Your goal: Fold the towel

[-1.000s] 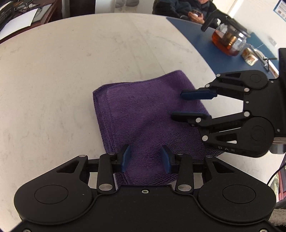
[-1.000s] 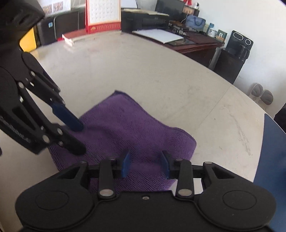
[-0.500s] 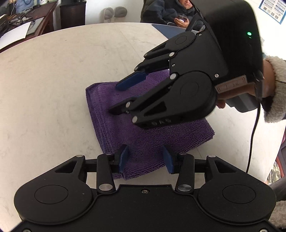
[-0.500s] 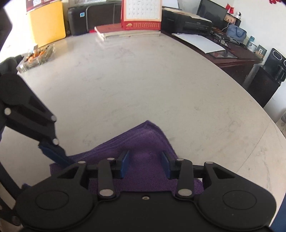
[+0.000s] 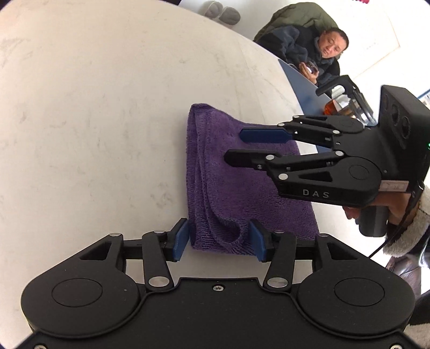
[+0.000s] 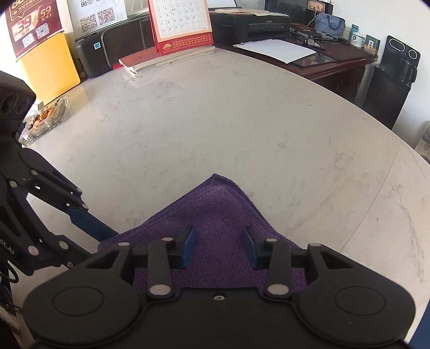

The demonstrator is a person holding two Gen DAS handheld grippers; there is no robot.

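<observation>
The left tool (image 5: 218, 239) is spread wide, its fingers on both sides of the folded purple towel (image 5: 236, 188) edge at 6 o'clock. The right tool (image 5: 236, 146) is also spread, above the towel; touching it or not, I cannot tell

A red-based desk calendar (image 6: 181, 25) stands at the far edge of the pale marble tabletop (image 6: 215, 120), on flat books (image 6: 166, 59). Left of it sits a glass ashtray (image 6: 44, 120); right of it, a black printer (image 6: 250, 22).

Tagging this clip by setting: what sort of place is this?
Probably an office: a printer, a desk calendar and papers on a wooden desk stand behind the pale table holding the purple towel.
</observation>
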